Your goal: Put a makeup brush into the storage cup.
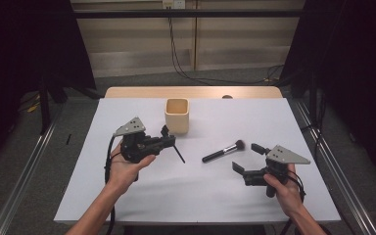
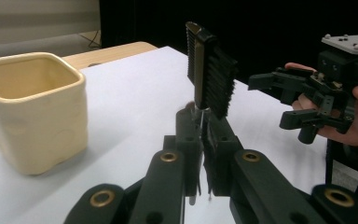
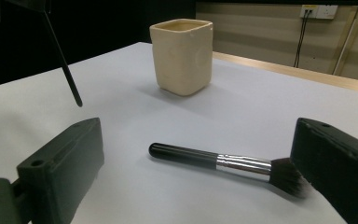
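one comb brush clamped in left gripper

Beyond your tools, a wooden desk edge meets pale wall panels; black cables hang from a socket (grey floor below, dark curtains flanking).

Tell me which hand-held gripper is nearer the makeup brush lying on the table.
Right. The right hand-held gripper has its open jaws just beside the makeup brush, at its bristle end; the left hand-held gripper, clamped on a small comb brush, is farther off.
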The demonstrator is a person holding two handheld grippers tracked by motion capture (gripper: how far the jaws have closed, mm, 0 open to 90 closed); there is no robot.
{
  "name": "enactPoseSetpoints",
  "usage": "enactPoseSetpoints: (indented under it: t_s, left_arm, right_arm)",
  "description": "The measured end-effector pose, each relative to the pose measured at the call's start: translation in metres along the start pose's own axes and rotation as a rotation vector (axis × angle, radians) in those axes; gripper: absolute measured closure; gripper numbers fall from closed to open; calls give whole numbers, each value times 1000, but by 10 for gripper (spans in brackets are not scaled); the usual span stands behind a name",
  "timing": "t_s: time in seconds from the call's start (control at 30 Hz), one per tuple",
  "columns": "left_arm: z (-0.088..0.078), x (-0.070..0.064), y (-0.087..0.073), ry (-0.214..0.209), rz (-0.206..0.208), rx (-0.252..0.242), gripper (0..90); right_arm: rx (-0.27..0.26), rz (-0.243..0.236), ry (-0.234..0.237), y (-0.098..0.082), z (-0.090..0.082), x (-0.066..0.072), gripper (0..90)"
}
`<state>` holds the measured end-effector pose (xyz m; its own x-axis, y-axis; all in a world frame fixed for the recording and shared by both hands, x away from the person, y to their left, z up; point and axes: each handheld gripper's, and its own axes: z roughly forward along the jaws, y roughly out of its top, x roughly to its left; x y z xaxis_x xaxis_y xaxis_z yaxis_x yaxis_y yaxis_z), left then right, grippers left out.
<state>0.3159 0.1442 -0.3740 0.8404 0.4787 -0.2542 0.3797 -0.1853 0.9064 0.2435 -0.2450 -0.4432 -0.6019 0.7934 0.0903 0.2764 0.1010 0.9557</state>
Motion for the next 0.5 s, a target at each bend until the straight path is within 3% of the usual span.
enactPoseSetpoints:
  t_s: [0.5]
  left_arm:
    - [-13, 18, 13, 58, 7, 24, 858]
  right_arm:
    - [0, 4, -61, -10, -20, -10, 27]
